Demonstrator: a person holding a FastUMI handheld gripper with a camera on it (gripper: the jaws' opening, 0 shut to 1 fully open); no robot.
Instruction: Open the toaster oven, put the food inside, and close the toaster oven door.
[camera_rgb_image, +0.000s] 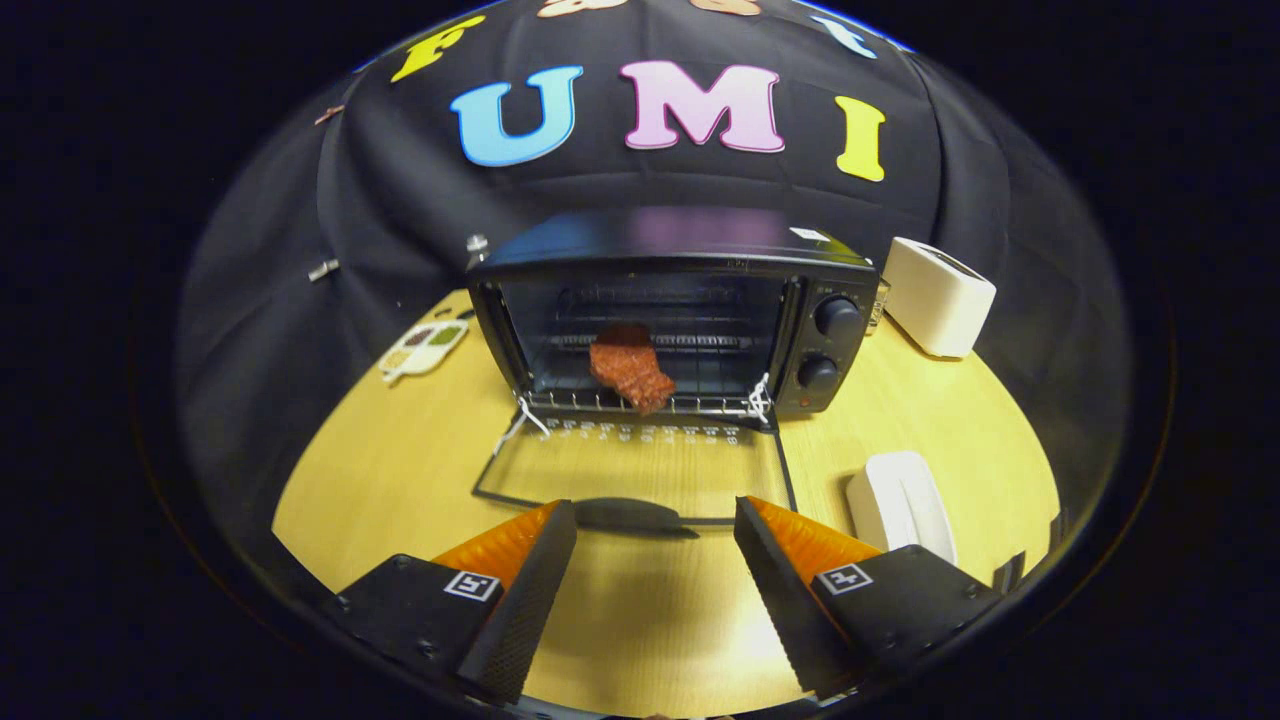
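Two steps looked done: the toaster oven (670, 320) stood open beyond your jaws, its glass door (640, 470) flat on the bench (940, 420), and the food (630, 375) sat on the rack inside. Your gripper (655, 550) was wide and held nothing. Closing remained; you needed to get under the door handle (635, 515), just ahead of the jaws, and lift.

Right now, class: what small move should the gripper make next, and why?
Probably reach forward to the door handle and lift the door shut: the food already lies on the rack inside the toaster oven, and the gripper is open and empty.
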